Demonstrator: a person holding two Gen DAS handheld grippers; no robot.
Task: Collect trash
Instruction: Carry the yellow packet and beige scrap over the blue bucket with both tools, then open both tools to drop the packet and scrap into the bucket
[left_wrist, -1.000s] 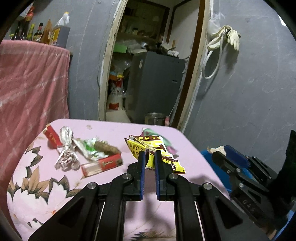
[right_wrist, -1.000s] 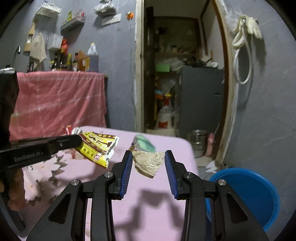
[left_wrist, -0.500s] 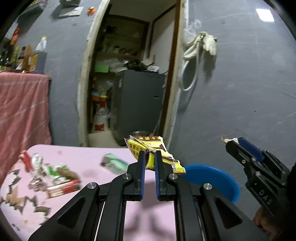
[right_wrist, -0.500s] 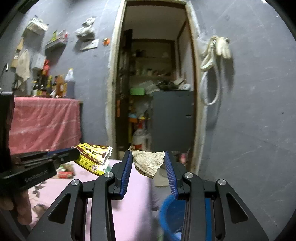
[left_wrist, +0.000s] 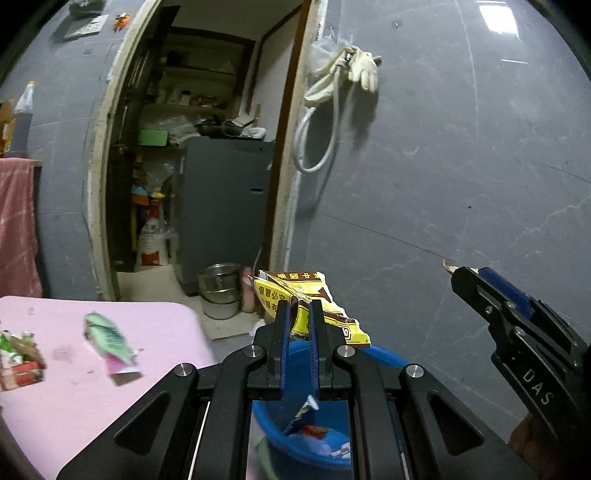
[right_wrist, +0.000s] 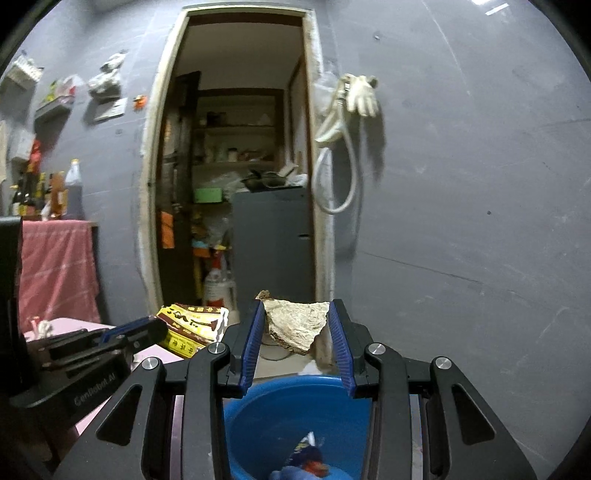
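Observation:
My left gripper (left_wrist: 297, 314) is shut on a yellow and brown snack wrapper (left_wrist: 303, 291), held above a blue basin (left_wrist: 314, 443) that has some wrappers in it. The right gripper (right_wrist: 297, 317) is shut on a beige, crusty triangular scrap (right_wrist: 297, 323), also over the blue basin (right_wrist: 295, 413). In the right wrist view the left gripper (right_wrist: 147, 330) and its yellow wrapper (right_wrist: 192, 325) show at the left. In the left wrist view the right gripper (left_wrist: 476, 280) shows at the right. A green and pink wrapper (left_wrist: 110, 341) lies on the pink table (left_wrist: 74, 406).
More wrappers (left_wrist: 18, 354) lie at the table's left edge. Beyond stands an open doorway (left_wrist: 192, 166) with a grey cabinet (left_wrist: 225, 206) and metal pots (left_wrist: 218, 291) on the floor. A hose and glove (left_wrist: 347, 74) hang on the grey wall.
Both grippers have swung right from over the pink table to above the blue basin, each still holding its piece of trash. The table has slid to the left of both views.

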